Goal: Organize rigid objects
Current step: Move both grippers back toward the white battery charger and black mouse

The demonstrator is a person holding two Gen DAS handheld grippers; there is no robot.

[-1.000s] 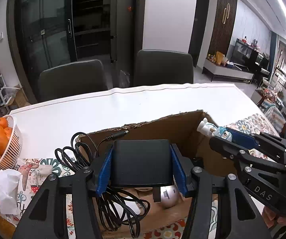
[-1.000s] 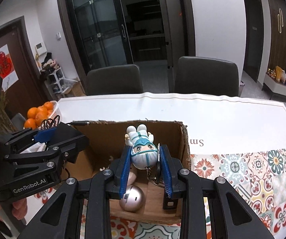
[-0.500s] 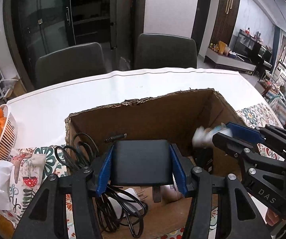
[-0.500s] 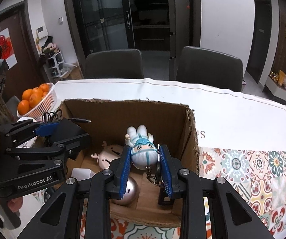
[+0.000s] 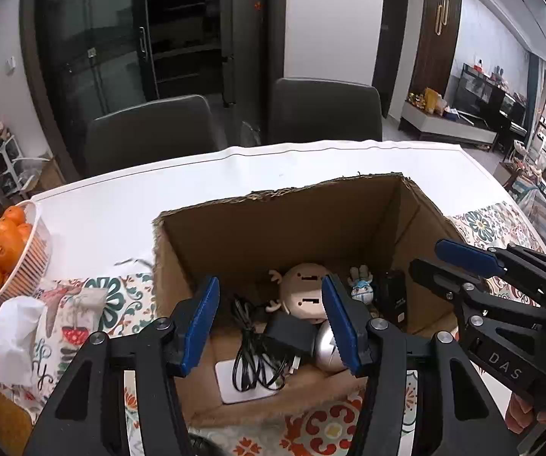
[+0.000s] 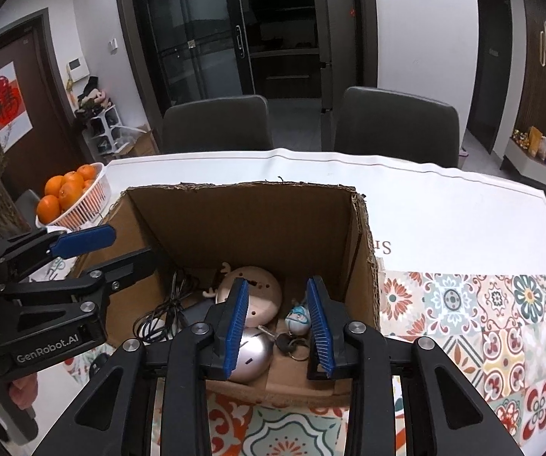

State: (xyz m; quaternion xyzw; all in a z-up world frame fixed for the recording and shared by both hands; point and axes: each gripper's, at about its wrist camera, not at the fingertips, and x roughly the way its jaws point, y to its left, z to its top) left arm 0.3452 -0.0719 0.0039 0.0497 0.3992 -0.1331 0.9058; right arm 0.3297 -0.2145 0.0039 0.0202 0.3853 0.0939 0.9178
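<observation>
left wrist view had the left gripper (image 5: 271,321) spread and empty above the cardboard box (image 5: 273,224); the power adapter (image 5: 288,336) lay directly below, nearer it than the equally slack right gripper (image 6: 277,325).

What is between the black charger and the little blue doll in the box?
The beige deer-face toy and the silver ball lie between the black charger and the blue doll, seen in the left wrist view.
</observation>
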